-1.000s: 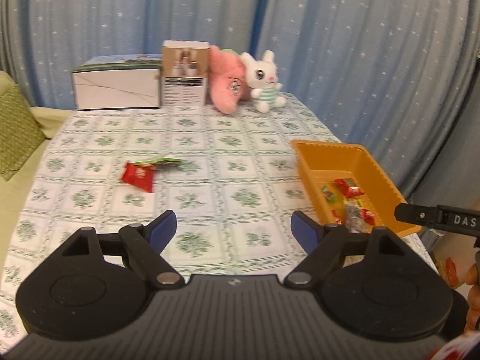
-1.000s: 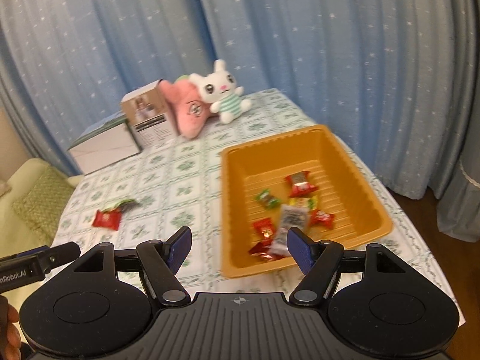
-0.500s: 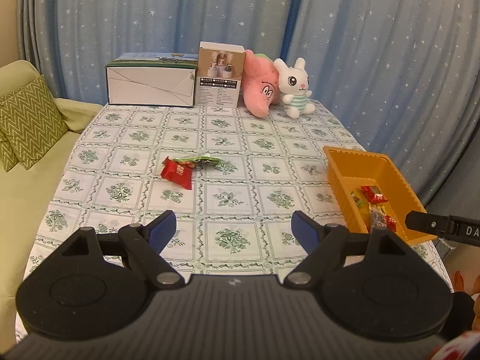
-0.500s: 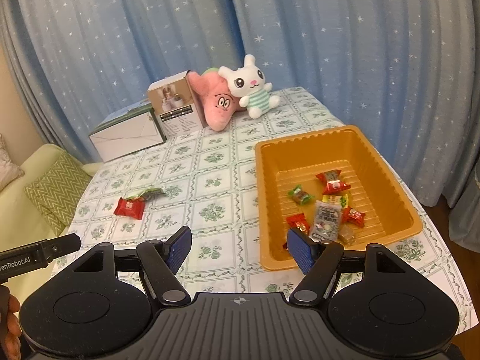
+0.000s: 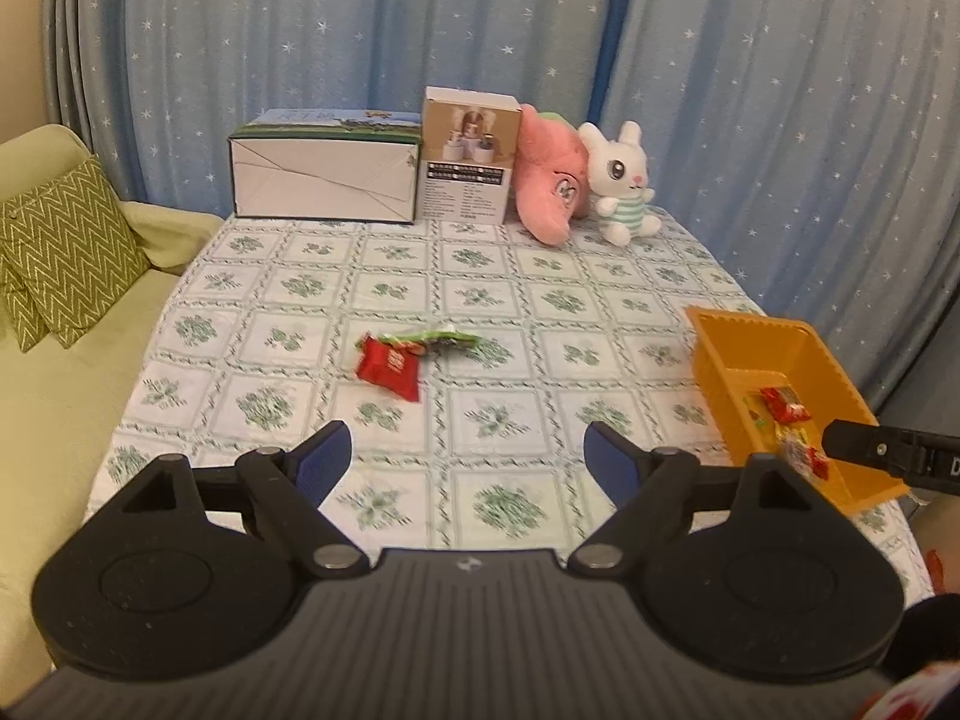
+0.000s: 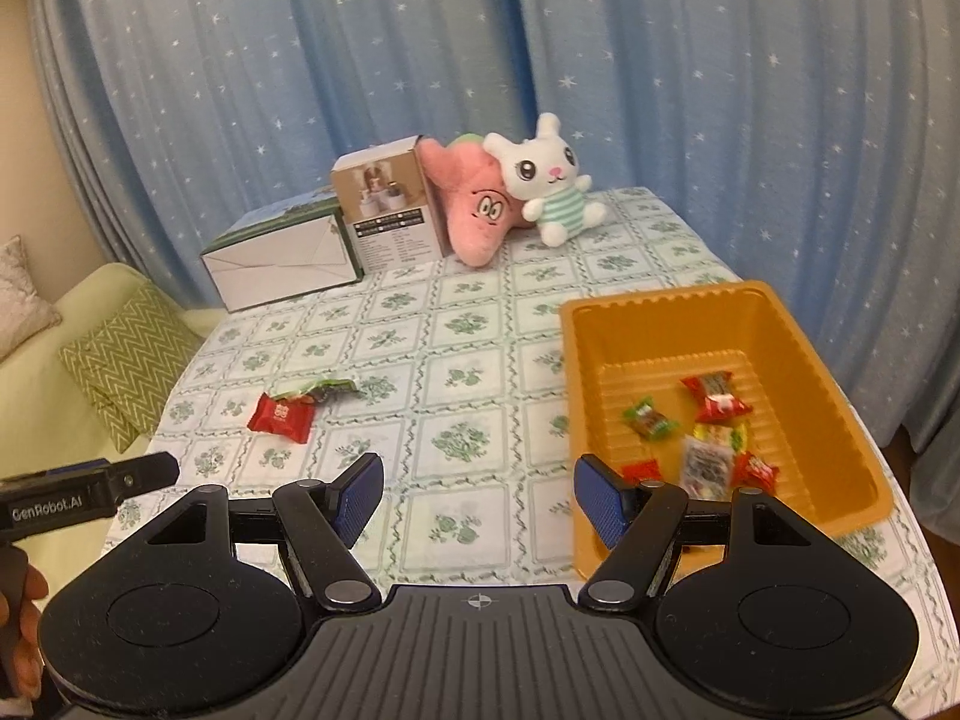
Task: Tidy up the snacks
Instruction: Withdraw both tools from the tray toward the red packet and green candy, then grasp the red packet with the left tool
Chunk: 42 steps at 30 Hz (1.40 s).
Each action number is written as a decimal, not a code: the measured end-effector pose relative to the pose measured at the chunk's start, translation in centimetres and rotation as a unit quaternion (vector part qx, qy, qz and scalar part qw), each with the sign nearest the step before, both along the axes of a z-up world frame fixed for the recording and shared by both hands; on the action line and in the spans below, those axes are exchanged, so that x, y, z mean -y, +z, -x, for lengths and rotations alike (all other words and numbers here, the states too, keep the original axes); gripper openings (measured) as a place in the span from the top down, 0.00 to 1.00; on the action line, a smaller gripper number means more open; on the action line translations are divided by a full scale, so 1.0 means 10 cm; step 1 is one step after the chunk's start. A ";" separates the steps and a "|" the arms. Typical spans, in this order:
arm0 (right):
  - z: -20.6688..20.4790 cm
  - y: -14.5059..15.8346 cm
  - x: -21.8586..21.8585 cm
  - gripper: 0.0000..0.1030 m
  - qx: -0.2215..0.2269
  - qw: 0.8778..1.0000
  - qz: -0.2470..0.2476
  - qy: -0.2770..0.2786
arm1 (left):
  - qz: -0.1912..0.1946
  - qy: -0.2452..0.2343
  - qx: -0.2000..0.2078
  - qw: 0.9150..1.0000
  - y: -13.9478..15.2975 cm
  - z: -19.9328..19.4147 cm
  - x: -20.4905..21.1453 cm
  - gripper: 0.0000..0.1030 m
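Note:
A red snack packet (image 5: 387,369) (image 6: 281,419) lies on the tablecloth with a green wrapper (image 5: 433,339) (image 6: 324,387) touching its far side. At the table's right edge an orange tray (image 5: 717,341) (image 6: 654,309) holds several wrapped snacks (image 6: 714,399). My left gripper (image 5: 467,461) hovers open and empty above the table's near edge, the red packet ahead and slightly left of it. My right gripper (image 6: 478,491) is open and empty too, with its right fingertip over the tray's near left corner. Each gripper's side shows in the other's view.
At the far end of the table (image 5: 540,300) stand a white box (image 5: 324,177), a small carton (image 5: 468,156), a pink plush (image 5: 549,180) and a white rabbit plush (image 5: 621,180). A pale green sofa (image 5: 72,360) with zigzag cushions sits left. Blue starred curtains hang behind.
Both grippers have drawn back from the table, so more of it shows in each view. Their openings look the same and the snacks have not moved.

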State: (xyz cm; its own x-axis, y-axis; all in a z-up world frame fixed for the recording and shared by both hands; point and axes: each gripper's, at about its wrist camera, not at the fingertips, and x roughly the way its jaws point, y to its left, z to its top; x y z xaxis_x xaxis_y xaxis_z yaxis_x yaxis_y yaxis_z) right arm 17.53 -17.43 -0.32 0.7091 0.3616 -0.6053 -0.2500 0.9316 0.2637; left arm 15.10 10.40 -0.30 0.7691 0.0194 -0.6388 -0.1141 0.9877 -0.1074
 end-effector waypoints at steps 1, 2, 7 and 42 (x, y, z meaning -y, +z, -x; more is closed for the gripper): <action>-0.04 -0.01 -0.04 0.32 0.001 1.000 0.000 0.003 | -0.002 0.002 0.000 1.000 -0.01 -0.04 -0.04 0.19; -0.08 -0.02 -0.07 0.32 0.001 1.000 0.000 0.007 | -0.003 0.003 -0.001 1.000 -0.02 -0.08 -0.08 0.19; -0.32 -0.11 -0.27 0.32 0.005 1.000 0.000 0.019 | -0.013 0.013 -0.009 1.000 -0.13 -0.31 -0.30 0.19; -1.71 -1.12 -1.28 0.32 -0.025 0.992 0.060 0.105 | 0.004 -0.036 -0.072 0.997 -1.37 -1.82 -0.83 0.60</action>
State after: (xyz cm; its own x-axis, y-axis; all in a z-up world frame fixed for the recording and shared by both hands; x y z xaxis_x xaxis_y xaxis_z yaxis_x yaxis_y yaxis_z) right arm 34.60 -4.61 -11.56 0.5935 0.4218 -0.6855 -0.4318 0.8856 0.1711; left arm 33.32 18.66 -13.97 0.6682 -0.0391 -0.7430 -0.0572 0.9930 -0.1037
